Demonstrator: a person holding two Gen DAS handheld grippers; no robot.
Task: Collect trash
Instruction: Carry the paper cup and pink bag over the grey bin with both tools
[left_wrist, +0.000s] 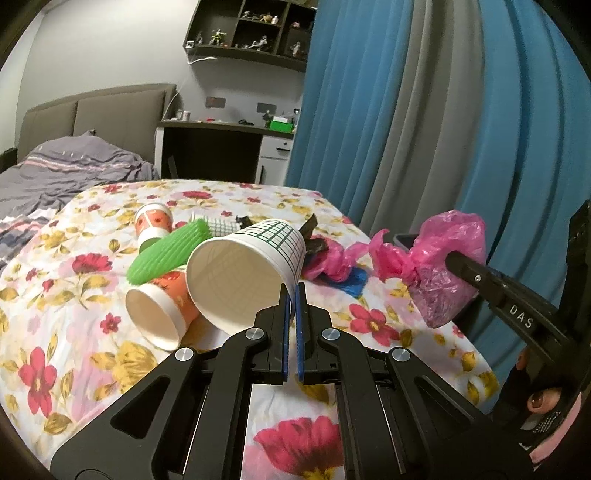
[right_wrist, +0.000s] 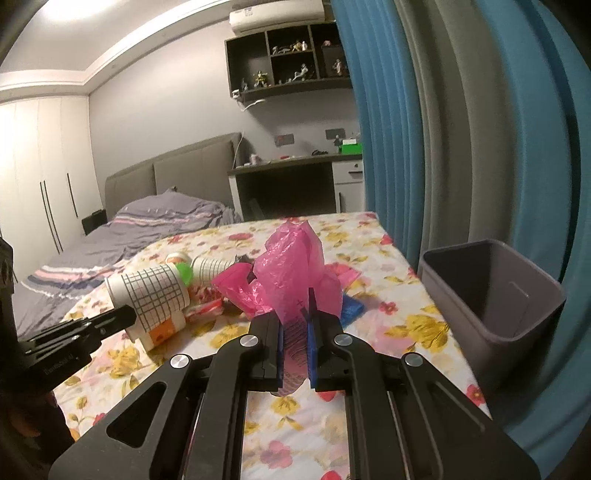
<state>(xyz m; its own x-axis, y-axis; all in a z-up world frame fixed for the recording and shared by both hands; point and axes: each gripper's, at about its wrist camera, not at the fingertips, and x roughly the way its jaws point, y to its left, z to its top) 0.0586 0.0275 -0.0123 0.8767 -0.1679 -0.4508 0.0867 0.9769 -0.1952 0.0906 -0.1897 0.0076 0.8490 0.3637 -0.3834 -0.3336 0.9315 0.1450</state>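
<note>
My left gripper is shut on the rim of a white paper cup with a green grid and holds it above the floral table. The same cup shows in the right wrist view. My right gripper is shut on a crumpled pink plastic bag, held above the table; the bag also shows in the left wrist view. On the table lie an orange-patterned paper cup, a green ribbed foam sleeve, a second orange cup, more pink plastic and a blue scrap.
A grey bin stands open at the table's right edge, beside the blue curtain. A bed with grey covers lies beyond the table on the left. A desk and shelf stand at the far wall.
</note>
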